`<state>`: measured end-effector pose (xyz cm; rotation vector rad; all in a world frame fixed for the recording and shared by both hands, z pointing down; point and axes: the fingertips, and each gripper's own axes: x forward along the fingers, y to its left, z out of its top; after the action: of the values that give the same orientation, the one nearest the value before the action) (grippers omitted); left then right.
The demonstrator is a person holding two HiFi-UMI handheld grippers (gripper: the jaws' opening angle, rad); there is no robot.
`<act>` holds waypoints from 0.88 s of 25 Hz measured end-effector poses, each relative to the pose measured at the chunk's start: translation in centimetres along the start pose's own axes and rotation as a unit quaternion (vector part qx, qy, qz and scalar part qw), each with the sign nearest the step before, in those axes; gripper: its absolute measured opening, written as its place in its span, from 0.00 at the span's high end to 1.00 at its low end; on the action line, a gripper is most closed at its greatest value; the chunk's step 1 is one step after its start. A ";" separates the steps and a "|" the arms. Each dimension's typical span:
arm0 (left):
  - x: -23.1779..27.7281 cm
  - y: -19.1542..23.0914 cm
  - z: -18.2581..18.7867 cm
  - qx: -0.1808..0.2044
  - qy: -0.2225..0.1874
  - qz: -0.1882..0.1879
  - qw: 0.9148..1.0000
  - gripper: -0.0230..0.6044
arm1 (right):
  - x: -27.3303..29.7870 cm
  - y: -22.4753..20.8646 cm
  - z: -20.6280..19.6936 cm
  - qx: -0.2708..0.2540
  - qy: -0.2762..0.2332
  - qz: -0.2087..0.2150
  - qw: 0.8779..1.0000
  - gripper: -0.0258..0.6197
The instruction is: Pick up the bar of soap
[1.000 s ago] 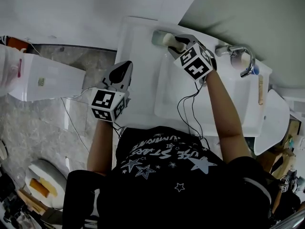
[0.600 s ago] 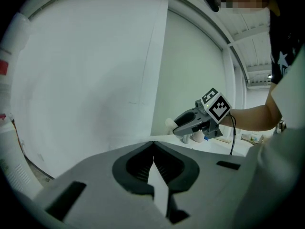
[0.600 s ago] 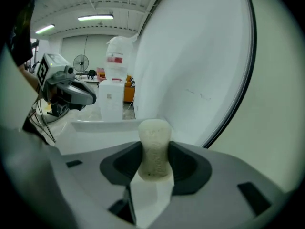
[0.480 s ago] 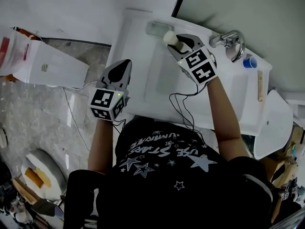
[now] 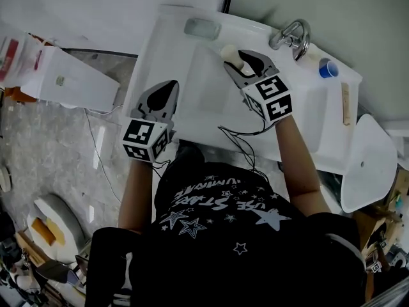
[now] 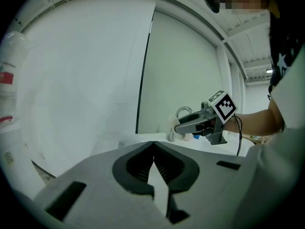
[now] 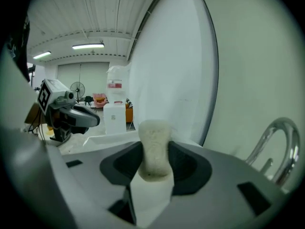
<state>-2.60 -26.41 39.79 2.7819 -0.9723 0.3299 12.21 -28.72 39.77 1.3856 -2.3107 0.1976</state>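
Note:
The bar of soap (image 7: 153,147) is cream-white and oval, and it stands on edge between my right gripper's pads. In the head view the soap (image 5: 229,52) sticks out of my right gripper (image 5: 238,63), lifted over the white sink basin (image 5: 211,88). The right gripper is shut on it. The empty soap dish (image 5: 202,28) lies at the sink's far left corner, apart from the soap. My left gripper (image 5: 161,98) hovers by the sink's left edge, jaws together with nothing in them. The left gripper view shows the right gripper (image 6: 183,124) and the soap (image 6: 172,123) from the side.
A chrome tap (image 5: 291,37) stands at the back of the sink, close to the right gripper. A blue cup (image 5: 328,68) and a wooden stick (image 5: 346,103) lie on the sink's right ledge. A white container (image 5: 61,78) stands on the floor at the left.
The right gripper has lifted the soap off the dish at the far left corner and drawn it back over the basin. The left gripper has stayed put.

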 end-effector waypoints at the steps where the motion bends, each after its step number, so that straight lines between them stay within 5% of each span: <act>1: -0.2 -0.6 -0.1 0.000 -0.001 0.001 1.000 0.95 | -0.7 0.1 -0.3 0.006 -0.005 0.000 1.000 0.68; 22: -6.0 -15.8 -4.0 0.015 0.005 0.029 0.999 0.95 | -15.7 4.4 -8.8 0.038 -0.048 0.024 0.998 0.68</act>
<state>2.15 -9.74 40.57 2.7806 -1.0571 0.3697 17.29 -11.00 41.27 1.4062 -2.4396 0.2423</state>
